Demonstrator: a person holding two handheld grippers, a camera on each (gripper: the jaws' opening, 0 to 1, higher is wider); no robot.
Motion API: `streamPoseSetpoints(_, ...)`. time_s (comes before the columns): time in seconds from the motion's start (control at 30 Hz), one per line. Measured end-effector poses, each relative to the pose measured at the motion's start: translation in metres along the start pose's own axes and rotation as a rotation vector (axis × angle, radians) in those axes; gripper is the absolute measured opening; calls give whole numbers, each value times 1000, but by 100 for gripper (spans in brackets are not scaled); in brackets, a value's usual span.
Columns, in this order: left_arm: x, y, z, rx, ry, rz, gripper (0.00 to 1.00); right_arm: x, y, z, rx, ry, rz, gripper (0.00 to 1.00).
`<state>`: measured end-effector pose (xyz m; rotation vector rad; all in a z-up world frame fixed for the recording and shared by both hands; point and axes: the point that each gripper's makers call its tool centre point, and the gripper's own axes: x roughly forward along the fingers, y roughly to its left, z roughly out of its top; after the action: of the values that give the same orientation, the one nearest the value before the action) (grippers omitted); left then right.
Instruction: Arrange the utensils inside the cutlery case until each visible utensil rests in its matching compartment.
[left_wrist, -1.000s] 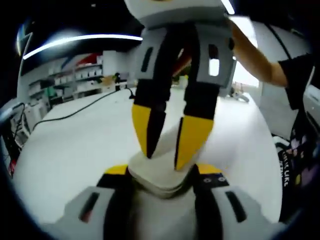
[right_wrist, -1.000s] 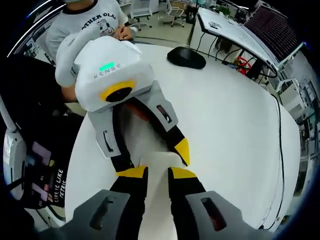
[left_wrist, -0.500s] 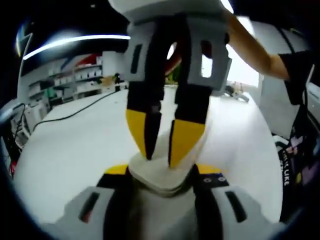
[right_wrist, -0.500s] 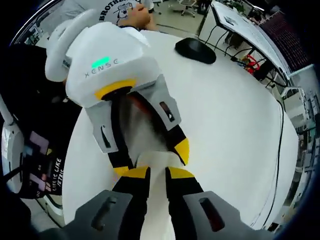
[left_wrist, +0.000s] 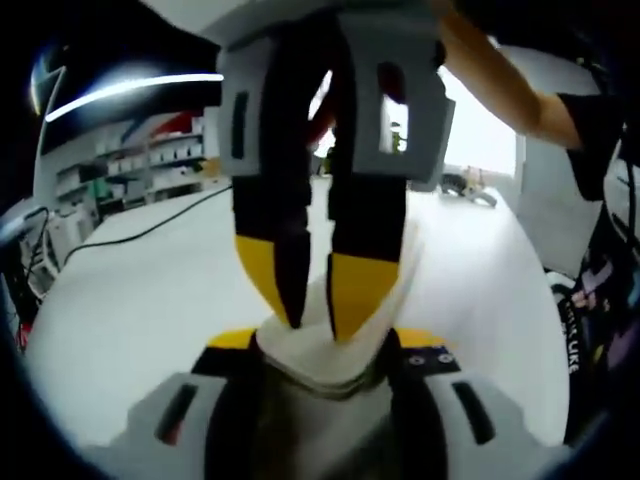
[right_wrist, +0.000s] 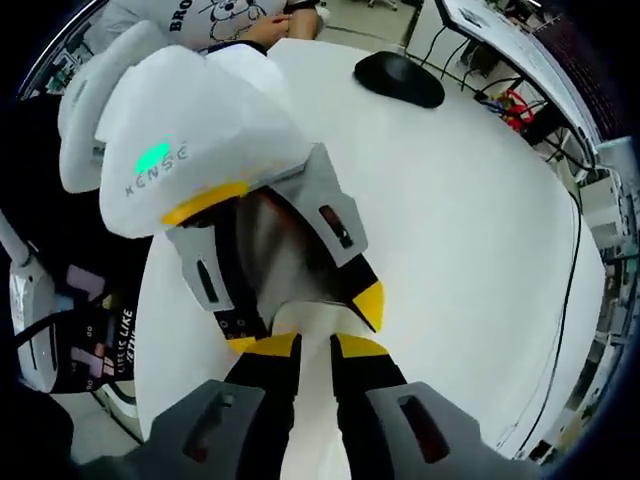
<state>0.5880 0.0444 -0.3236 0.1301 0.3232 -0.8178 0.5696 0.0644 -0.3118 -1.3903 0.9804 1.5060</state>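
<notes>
Case (left_wrist: 325, 355), cream-coloured and closed as far as can be seen, is held above the white table (left_wrist: 140, 300) between both claws at once: in the left gripper view the left gripper (left_wrist: 322, 350) has its yellow-tipped jaws pinching one end of it, while the right gripper (left_wrist: 305, 285) comes in from the far side with its jaws pressed down on the other edge of the same end. In the right gripper view the right gripper (right_wrist: 314, 350) shows its jaws nearly together around a thin pale edge of the case (right_wrist: 318, 322), and the left gripper (right_wrist: 300, 320) faces it, tips almost touching. Judging by this, the step in hand is opening or steadying the lid, and doing it well probably means keeping one claw as a fixed anchor while the other lifts gently, so the case neither twists nor slips out over the table. No utensils can be made out, so the inside is unknown. The long axis seems to run along the line between the two claws, its flat face roughly level, though most of its length is hidden behind the jaws
</notes>
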Motion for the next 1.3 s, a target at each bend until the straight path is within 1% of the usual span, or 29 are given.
streamPoseSetpoints(0.1, -1, 0, 0, 4, 0, 1, 53, -1, -1, 0, 4, 6, 6, 12)
streamPoseSetpoints(0.17, -1, -1, 0, 7, -1, 2, 53, -2, -1, -1, -22, -1, 10, 12)
streamPoseSetpoints(0.23, -1, -1, 1, 7, -1, 2, 53, -3, -2, -1, 0, -6, 8, 12)
streamPoseSetpoints(0.3, -1, -1, 1, 13, -4, 4, 53, -3, -2, -1, -21, -7, 6, 12)
streamPoseSetpoints(0.37, -1, -1, 1, 18, -9, 6, 54, -4, -2, -1, -2, -29, 2, 11)
streamPoseSetpoints(0.5, -1, -1, 1, 15, -14, 6, 54, -6, -2, -1, 5, -84, -7, 11)
streamPoseSetpoints(0.57, -1, 0, 1, 12, -17, 5, 54, -8, -2, -1, 23, -126, -17, 12)
streamPoseSetpoints(0.67, -1, 1, 1, 8, -21, 6, 55, -9, 1, -16, 28, -93, -11, 19)
streamPoseSetpoints(0.7, -1, 1, 1, 10, -22, 5, 55, -11, 1, -21, 34, -84, -19, 20)
streamPoseSetpoints(0.8, -1, 1, 1, 9, -23, 4, 55, -21, -2, -37, 51, -81, -46, 20)
streamPoseSetpoints(0.9, 0, 1, 1, 10, -24, 5, 55, -31, -1, -53, 78, -82, -50, 20)
streamPoseSetpoints(1.0, 0, 2, 1, 11, -26, 7, 55, -39, 0, -69, 71, -96, -80, 20)
streamPoseSetpoints(1.03, 0, 3, 1, 8, -26, 10, 56, -41, -3, -71, 64, -118, -106, 22)
streamPoseSetpoints(1.07, 0, 4, 1, 8, -27, 18, 57, -43, -3, -75, 38, -125, -124, 21)
streamPoseSetpoints(1.1, 0, 5, 1, 10, -28, 21, 57, -43, 0, -81, 39, -112, -121, 20)
streamPoseSetpoints(1.2, 0, 4, 1, 17, -31, 15, 56, -46, 2, -94, 34, -109, -133, 20)
streamPoseSetpoints(1.3, -1, 4, 1, 16, -31, 17, 56, -49, 6, -111, 53, -99, -137, 20)
